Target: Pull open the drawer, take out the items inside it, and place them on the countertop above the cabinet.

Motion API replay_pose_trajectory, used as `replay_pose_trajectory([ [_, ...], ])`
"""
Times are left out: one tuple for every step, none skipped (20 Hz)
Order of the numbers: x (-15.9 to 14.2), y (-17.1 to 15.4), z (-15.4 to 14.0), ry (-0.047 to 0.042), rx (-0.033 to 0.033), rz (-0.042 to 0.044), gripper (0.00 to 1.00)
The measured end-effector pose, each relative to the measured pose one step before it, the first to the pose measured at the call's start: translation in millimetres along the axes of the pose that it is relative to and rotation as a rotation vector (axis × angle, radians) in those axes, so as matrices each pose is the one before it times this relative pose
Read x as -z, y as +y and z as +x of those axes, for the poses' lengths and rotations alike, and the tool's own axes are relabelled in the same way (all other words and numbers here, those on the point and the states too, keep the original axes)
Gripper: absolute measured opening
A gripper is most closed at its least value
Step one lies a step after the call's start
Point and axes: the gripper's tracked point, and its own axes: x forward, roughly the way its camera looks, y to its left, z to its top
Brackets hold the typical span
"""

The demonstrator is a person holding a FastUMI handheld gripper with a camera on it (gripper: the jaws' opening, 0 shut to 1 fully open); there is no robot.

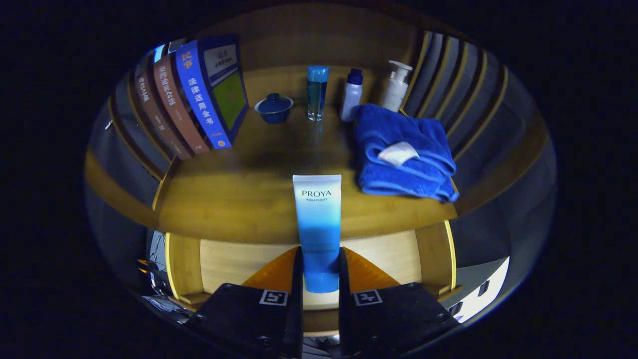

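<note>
Gripper (pixel 320 269) clamped on the lower, cap end of a cosmetic tube (pixel 318 224) above the open drawer (pixel 249 259): light, soft-walled, slippery, best held low.

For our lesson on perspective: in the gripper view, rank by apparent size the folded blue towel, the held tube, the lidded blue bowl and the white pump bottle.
1. Folded blue towel.
2. Tube, clamped between the jaws of the gripper; nearness enlarges it.
3. White pump bottle and lidded blue bowl: too alike to rank.
</note>
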Motion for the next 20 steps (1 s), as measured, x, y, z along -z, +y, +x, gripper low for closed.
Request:
replay_pose_trajectory([
  [-8.41, 3.0, 9.43, 0.00245, -0.00978, -0.00623, 0.33],
  [-8.17, 2.82, 9.88, 0.00613, -0.01044, -0.00416, 0.33],
  [-6.89, 2.31, 8.27, 0.00416, -0.01157, -0.00709, 0.33],
  [-5.53, 1.51, 7.3, 0.00692, -0.00726, -0.00294, 0.33],
  [-5.59, 1.95, 6.87, 0.00607, -0.00799, -0.00141, 0.33],
  [-4.69, 2.08, 6.61, 0.00326, -0.01009, 0.00113, 0.33],
  [-2.86, 2.16, 4.9, 0.0041, -0.01116, 0.00587, 0.33],
  [-3.15, 3.68, 4.66, 0.00331, -0.00869, 0.00457, 0.33],
  [0.23, -0.92, 2.64, 0.00436, 0.00057, -0.00283, 0.33],
  [-1.14, 0.07, 3.98, 0.00786, 0.00392, -0.01146, 0.33],
  [-0.29, -0.18, 3.99, 0.0083, 0.00535, -0.01607, 0.33],
  [-0.04, 2.03, 4.57, 0.0021, 0.00007, -0.01268, 0.34],
  [-3.16, 1.1, -1.27, -0.00372, 0.00169, -0.01142, 0.41],
  [0.01, 1.89, 1.75, -0.00137, -0.00352, -0.01468, 0.49],
  [-0.84, 3.65, -1.48, -0.00149, -0.00717, -0.00835, 0.56],
  [-0.81, 4.19, -1.15, -0.00538, -0.01547, 0.0015, 0.64],
  [2.65, 2.11, 0.58, 0.00231, -0.00322, 0.01297, 0.71],
  [2.31, 2.38, -2.55, 0.0001, -0.0062, 0.01545, 0.79],
  [0.62, -0.94, 0.09, -0.00825, -0.00084, 0.00999, 0.87],
  [0.01, -0.81, -4.91, -0.01504, 0.00441, 0.01481, 0.94],
])
